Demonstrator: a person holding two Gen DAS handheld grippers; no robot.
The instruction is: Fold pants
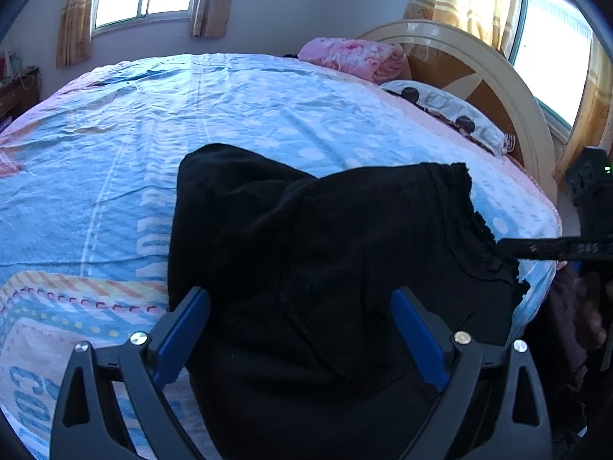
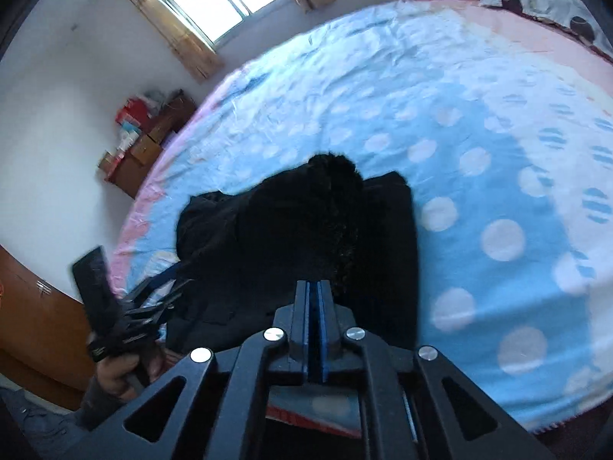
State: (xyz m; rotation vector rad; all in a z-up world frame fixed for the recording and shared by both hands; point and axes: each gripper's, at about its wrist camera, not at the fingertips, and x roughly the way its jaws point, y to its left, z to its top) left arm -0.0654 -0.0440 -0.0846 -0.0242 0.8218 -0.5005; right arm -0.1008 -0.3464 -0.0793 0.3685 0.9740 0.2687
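Lying bunched on the bed [image 1: 115, 134], black pants [image 1: 325, 249], right claw [image 2: 314, 287] pinching their edge, left claw [image 1: 300, 306] spread wide above them.

A bed [image 1: 268, 115] with a blue dotted sheet [image 2: 479, 176] carries black pants [image 1: 325, 249] at its near edge, and a pink quilt [image 1: 352, 57] beside a spotted pillow [image 1: 448, 111] by the headboard [image 1: 479, 65]

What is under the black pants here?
The black pants lie on the blue dotted bedsheet, near the bed's edge. Whatever the sheet's print shows beneath them is covered.
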